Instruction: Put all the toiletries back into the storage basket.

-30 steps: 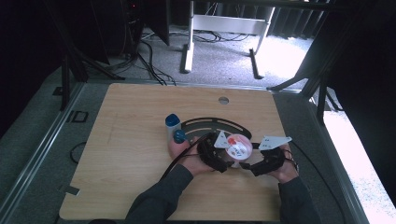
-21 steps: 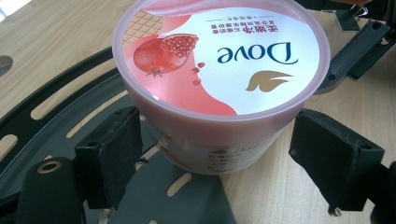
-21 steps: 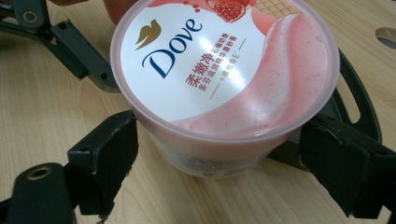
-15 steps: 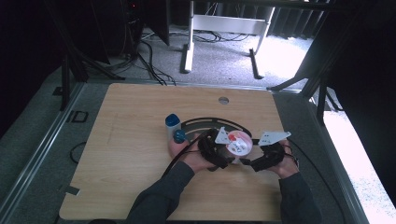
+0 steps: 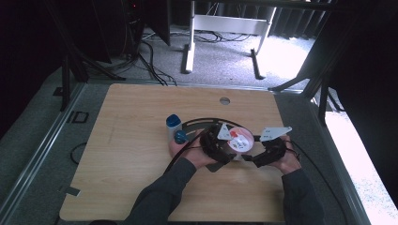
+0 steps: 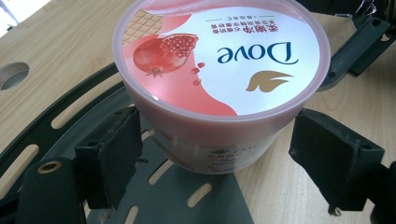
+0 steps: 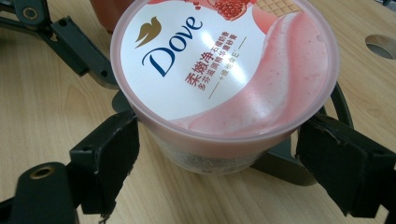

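Nearest to me, my left gripper [image 6: 212, 179] stands with its jaws apart on either side of the round pink plastic tub with the white Dove lid [image 6: 219, 60]. The left pad is close to the tub wall, maybe touching it; the right pad stands clear with wood showing in the gap. My right gripper [image 7: 215, 177] meets the same tub [image 7: 224, 65] from the opposite side, also spread wide, with a gap at each pad. So neither is clamped on it yet. I judge the two are set face to face so one can steady the body while the other works the lid.

The tub sits upright on the pale wooden table [image 5: 136, 122], partly over a dark grey slotted metal plate [image 6: 173, 196] that lies flat under it. From the high view the tub [image 5: 240, 140] is between both hands, right of the table's middle.

Just left of my left hand stands a small clear bottle with a blue cap [image 5: 173, 125], near enough to knock if I swing that elbow out. Beyond it the tabletop runs bare to the far edge, past a round cable hole [image 5: 225, 101]. The right edge is closer to my right hand, so room is better leftward and forward.
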### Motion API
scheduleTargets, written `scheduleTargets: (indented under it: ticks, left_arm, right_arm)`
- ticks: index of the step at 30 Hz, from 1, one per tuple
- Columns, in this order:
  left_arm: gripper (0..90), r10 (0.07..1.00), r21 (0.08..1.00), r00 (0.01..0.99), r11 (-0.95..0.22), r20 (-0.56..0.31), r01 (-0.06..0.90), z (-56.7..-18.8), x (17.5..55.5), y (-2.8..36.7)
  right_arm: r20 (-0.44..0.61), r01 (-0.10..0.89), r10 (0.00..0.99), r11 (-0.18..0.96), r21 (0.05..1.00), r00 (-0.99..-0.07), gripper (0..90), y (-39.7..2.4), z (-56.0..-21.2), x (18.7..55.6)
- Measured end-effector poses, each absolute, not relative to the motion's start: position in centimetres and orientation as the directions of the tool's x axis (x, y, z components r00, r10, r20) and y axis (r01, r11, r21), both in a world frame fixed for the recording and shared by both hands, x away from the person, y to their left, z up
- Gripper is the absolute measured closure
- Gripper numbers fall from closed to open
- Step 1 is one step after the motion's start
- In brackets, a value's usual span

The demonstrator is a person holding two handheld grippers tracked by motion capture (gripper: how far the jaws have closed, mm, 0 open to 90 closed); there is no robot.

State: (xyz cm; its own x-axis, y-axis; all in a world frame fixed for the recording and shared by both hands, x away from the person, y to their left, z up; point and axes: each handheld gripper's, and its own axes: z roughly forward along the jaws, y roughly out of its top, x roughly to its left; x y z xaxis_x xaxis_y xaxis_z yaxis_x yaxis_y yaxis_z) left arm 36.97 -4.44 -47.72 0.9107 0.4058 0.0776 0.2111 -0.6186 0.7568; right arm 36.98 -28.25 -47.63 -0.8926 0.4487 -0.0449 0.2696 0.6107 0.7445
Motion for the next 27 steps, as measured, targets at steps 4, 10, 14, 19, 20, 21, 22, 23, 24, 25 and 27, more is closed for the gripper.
scheduleTargets:
  ticks: [4, 10, 14, 19, 20, 21, 22, 23, 24, 25, 27]
  left_arm:
    - [17.3, 0.402, 0.753, 0.912, -0.625, 0.083, 0.207, -47.6, 37.3, -4.4]
    - [17.3, 0.414, 0.756, 0.907, -0.619, 0.081, 0.215, -47.7, 37.7, -4.5]
    - [17.3, 0.421, 0.75, 0.903, -0.625, 0.088, 0.218, -47.9, 37.9, -4.7]
    - [17.2, 0.438, 0.749, 0.895, -0.62, 0.084, 0.233, -48.1, 38.2, -4.8]
    - [17.2, 0.442, 0.751, 0.893, -0.617, 0.084, 0.235, -48.2, 38.3, -4.8]
    - [17.2, 0.446, 0.751, 0.891, -0.616, 0.083, 0.238, -48.2, 38.3, -4.8]
    - [17.2, 0.452, 0.753, 0.888, -0.612, 0.085, 0.24, -48.2, 38.4, -4.9]
    - [17.2, 0.454, 0.753, 0.887, -0.613, 0.087, 0.239, -48.2, 38.4, -4.9]
    - [17.2, 0.453, 0.753, 0.887, -0.614, 0.088, 0.239, -48.2, 38.5, -4.9]
    - [17.2, 0.456, 0.754, 0.886, -0.611, 0.086, 0.242, -48.2, 38.6, -5.0]
    - [17.2, 0.461, 0.754, 0.883, -0.611, 0.09, 0.242, -48.3, 38.7, -5.1]
  right_arm:
    - [-0.046, 0.266, 0.445, 0.611, 0.745, -0.894, 14.0, -28.3, -47.6, 37.3]
    - [-0.054, 0.262, 0.443, 0.619, 0.74, -0.895, 14.5, -28.3, -47.5, 37.7]
    - [-0.051, 0.265, 0.438, 0.626, 0.734, -0.897, 14.8, -28.3, -47.6, 38.2]
    - [-0.052, 0.268, 0.438, 0.635, 0.725, -0.897, 15.8, -28.3, -47.8, 38.6]
    - [-0.054, 0.268, 0.441, 0.634, 0.725, -0.896, 16.2, -28.3, -47.8, 38.7]
    - [-0.056, 0.267, 0.441, 0.633, 0.726, -0.896, 16.5, -28.4, -47.8, 38.8]
    - [-0.055, 0.269, 0.444, 0.632, 0.727, -0.894, 16.9, -28.4, -47.8, 38.9]
    - [-0.053, 0.272, 0.447, 0.631, 0.726, -0.893, 17.1, -28.4, -47.8, 39.0]
    - [-0.056, 0.269, 0.444, 0.633, 0.726, -0.894, 17.2, -28.5, -47.8, 39.1]
    - [-0.056, 0.269, 0.445, 0.633, 0.726, -0.894, 17.2, -28.5, -47.8, 39.2]
    - [-0.056, 0.274, 0.448, 0.636, 0.722, -0.892, 17.1, -28.5, -47.8, 39.3]
